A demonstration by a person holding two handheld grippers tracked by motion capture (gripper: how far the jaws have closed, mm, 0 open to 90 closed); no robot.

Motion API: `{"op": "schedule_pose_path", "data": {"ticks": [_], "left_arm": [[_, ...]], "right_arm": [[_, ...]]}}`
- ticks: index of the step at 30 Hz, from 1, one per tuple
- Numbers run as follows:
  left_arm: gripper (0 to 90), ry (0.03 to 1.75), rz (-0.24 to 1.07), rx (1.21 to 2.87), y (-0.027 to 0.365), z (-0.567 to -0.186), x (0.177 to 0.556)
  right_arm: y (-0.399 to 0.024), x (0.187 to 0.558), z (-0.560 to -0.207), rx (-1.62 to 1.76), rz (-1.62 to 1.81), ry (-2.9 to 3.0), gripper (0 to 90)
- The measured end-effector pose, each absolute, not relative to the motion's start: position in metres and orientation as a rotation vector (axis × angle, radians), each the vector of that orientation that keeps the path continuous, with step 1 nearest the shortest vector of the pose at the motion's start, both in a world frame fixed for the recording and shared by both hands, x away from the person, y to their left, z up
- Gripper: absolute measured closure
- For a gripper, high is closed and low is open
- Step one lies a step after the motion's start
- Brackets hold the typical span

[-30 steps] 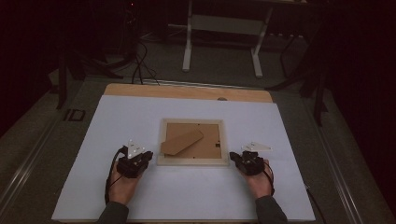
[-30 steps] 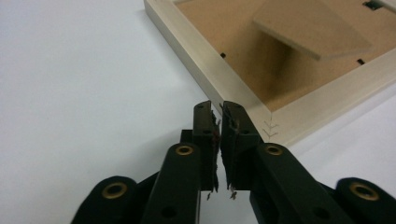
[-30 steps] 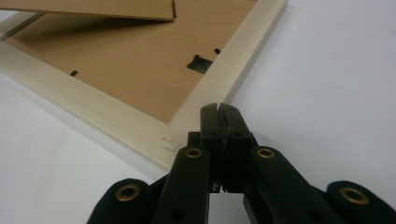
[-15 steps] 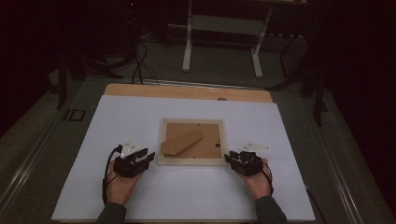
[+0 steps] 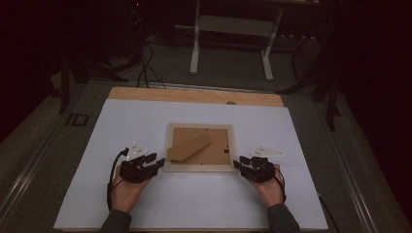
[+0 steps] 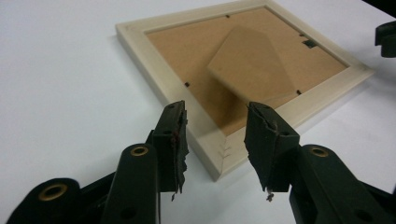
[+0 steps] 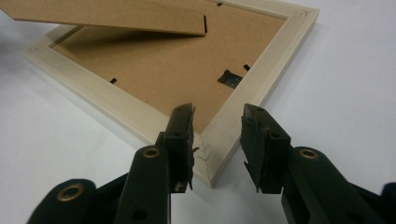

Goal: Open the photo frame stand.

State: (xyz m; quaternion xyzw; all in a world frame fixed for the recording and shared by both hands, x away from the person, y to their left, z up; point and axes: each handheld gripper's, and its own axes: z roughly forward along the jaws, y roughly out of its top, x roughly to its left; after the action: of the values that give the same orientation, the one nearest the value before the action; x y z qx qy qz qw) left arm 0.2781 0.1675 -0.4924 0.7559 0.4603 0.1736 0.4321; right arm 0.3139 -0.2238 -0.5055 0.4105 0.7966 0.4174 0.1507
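Left hand (image 5: 125, 187): low on the bench (image 5: 194, 208), at 8 o'clock from the picture frame (image 5: 199, 167).
Left gripper (image 5: 154, 161): fingers (image 6: 172, 140) just opened, apart, nothing between them, aimed at the near left corner.
Right hand (image 5: 268, 187): low, at 4 o'clock from it.
Right gripper (image 5: 240, 164): fingers (image 7: 180, 142) just opened, apart, at the near right corner.
Picture frame: flat, back side up, middle of the bench.
Inside it: brown backing board (image 5: 214, 150), stand flap (image 5: 189, 147) tilted up.

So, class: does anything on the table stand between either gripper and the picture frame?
Nothing visible does. The left gripper and right gripper, jaws just opened, each sit at a near corner of the picture frame, bare table beneath.
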Motion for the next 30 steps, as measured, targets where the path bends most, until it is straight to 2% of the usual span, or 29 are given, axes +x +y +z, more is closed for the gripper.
{"op": "schedule_pose_path", "data": {"ticks": [12, 20, 26, 30], "left_arm": [[62.1, 1.115, 0.366, 1.933, 0.159, -0.467, 0.302], [62.7, 1.129, 0.275, 1.934, 0.157, -0.46, 0.32], [61.8, 1.118, 0.254, 1.962, 0.152, -0.459, 0.327], [55.5, 1.117, 0.23, 1.98, 0.146, -0.459, 0.338]], "right_arm": [[-0.229, 0.313, -0.498, 1.184, 1.226, 2.264, 63.2], [-0.231, 0.314, -0.497, 1.187, 1.227, 2.26, 62.9], [-0.23, 0.314, -0.497, 1.188, 1.22, 2.264, 62.9], [-0.232, 0.314, -0.496, 1.196, 1.228, 2.258, 62.8]]}}
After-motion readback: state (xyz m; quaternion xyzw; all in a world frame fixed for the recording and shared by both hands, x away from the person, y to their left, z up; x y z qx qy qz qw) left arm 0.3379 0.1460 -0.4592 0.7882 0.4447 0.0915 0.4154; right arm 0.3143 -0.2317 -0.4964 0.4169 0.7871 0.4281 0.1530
